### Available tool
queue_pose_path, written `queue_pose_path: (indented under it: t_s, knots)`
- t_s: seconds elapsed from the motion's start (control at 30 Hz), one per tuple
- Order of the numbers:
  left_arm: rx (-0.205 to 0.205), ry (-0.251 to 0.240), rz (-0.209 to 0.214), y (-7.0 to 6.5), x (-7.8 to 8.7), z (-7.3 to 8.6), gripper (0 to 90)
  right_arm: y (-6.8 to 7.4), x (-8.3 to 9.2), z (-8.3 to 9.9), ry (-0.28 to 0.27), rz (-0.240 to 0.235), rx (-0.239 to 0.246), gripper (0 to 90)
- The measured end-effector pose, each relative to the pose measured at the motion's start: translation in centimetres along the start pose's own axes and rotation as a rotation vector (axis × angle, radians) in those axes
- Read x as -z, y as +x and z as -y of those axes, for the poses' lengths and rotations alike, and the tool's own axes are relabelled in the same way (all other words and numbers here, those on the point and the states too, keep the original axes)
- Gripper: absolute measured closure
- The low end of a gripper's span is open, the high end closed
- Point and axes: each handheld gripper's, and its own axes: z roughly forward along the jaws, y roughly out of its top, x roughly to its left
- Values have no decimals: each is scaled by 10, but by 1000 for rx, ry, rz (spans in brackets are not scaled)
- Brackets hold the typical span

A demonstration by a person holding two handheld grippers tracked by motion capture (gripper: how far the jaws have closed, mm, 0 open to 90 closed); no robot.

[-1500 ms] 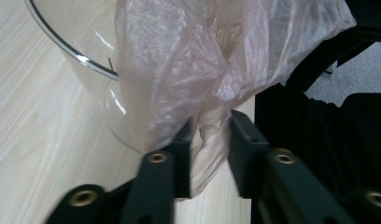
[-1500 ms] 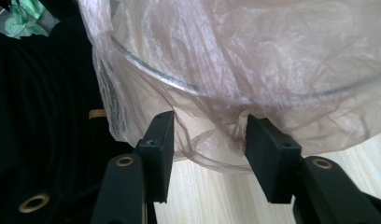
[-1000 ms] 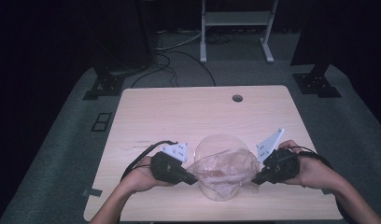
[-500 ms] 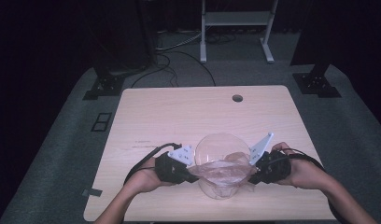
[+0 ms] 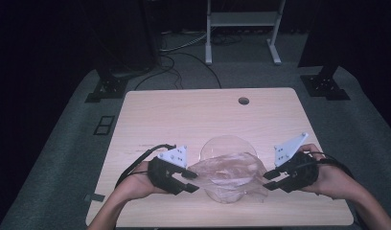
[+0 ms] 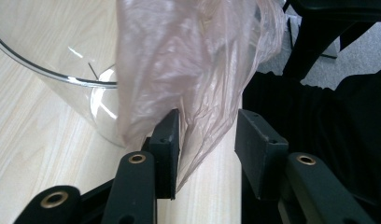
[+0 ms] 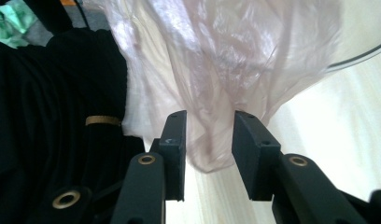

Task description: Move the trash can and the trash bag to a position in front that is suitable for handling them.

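High view, left tool [image 5: 188,183] and right tool [image 5: 271,179] parted, flanking bag-lined bowl [image 5: 230,168], table hole [image 5: 243,101] beyond

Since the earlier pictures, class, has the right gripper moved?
Yes. The right gripper has drawn back from the clear bowl toward the table's right edge, its jaws just opened around the plastic bag.

surface: pale wood top [image 5: 184,120], rectangular, with a round hole [image 5: 243,101] near its far edge
on it: clear round jar [image 5: 227,143] near the front edge, upright
over the jar: thin pinkish bag [image 5: 227,170], crumpled, draped across the mouth
below: grey floor [image 5: 64,158]
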Motion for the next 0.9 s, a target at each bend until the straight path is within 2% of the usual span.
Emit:
queue_pose_path:
  t_s: [0.17, 0.27, 0.4, 0.47, 0.7, 0.8, 0.9]
  knots:
    - [-7, -11, 16, -2, 7, 3, 516, 6, 15, -3, -44, 39, 15, 618]
    - [-11, -32, 24, -3, 11, 5, 480, 4, 20, -5, -79, 59, 21, 599]
    - [-19, -67, 40, -3, 17, 6, 439, 0, 22, -7, -100, 85, 16, 585]
    - [-11, -74, 32, -2, 19, 5, 436, -1, 21, -10, -108, 98, 10, 580]
    - [-24, -111, 7, 2, 22, -4, 443, -7, 16, -20, -127, 125, 14, 564]
    - [-23, -118, -10, 4, 22, -8, 444, -10, 12, -24, -117, 137, 15, 620]
    - [-23, -128, -18, 8, 23, -13, 446, -13, 9, -28, -89, 154, 7, 793]
